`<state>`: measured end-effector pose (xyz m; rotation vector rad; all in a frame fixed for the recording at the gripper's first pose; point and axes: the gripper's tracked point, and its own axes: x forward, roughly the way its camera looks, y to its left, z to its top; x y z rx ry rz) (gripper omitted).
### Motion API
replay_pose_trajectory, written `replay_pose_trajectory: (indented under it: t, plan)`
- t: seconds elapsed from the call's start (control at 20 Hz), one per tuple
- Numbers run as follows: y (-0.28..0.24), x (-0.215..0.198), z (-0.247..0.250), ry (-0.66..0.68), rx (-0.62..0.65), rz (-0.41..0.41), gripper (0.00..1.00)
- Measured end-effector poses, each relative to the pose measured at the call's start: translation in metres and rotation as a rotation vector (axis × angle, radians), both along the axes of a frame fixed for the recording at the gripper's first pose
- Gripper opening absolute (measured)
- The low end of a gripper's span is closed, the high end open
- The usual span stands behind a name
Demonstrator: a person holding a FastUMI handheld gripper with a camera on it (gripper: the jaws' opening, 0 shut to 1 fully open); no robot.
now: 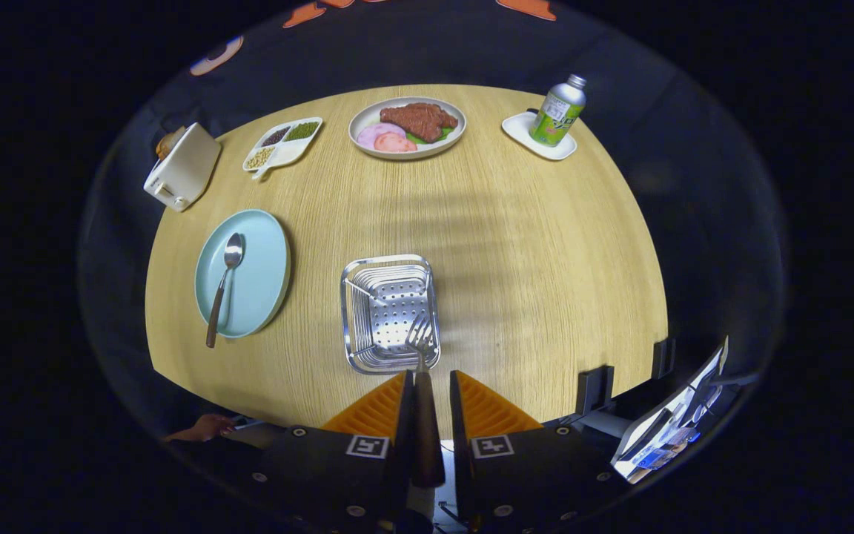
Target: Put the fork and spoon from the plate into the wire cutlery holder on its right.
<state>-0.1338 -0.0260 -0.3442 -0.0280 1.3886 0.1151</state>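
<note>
Fork [421, 356] held between the jaws, handle clamped down in the gap, tines forward and hanging over the near edge of the wire cutlery holder [390, 313]. Gripper [427, 389] pinches the dark handle; contact on the right side is hard to confirm, a thin gap seems to show there

Spoon [224, 285] lies on the pale blue plate [267, 271], left of the holder, bowl toward the far side, brown handle running past the near rim of the plate

Handling, judged: both utensils stiff and light, metal heads smooth and likely slippery, handles look wooden and should give better friction. Best hold for the spoon is the handle where it overhangs the plate rim, since the jaws can get under it there. Holder is perforated sheet and wire, light, may slide if knocked

Surface: round wooden counter, matte grain, level. Far side carries a toaster [182, 167], a divided tray of beans [282, 144], a plate of meat [406, 126] and a bottle [559, 110] on a small white dish, all well apart from the work area. Dark booth wall beyond
</note>
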Motion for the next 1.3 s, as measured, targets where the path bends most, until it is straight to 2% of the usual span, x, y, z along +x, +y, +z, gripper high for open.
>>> replay_pose_trajectory:
  t: [0.3, 0.75, 1.3]
  plan:
    - [0.010, 0.045, 0.043, -0.194, 0.063, -0.061, 0.46]
    - [0.105, 0.049, 0.067, -0.248, 0.224, 0.022, 0.70]
    - [0.247, 0.019, 0.026, -0.129, 0.277, 0.150, 0.73]
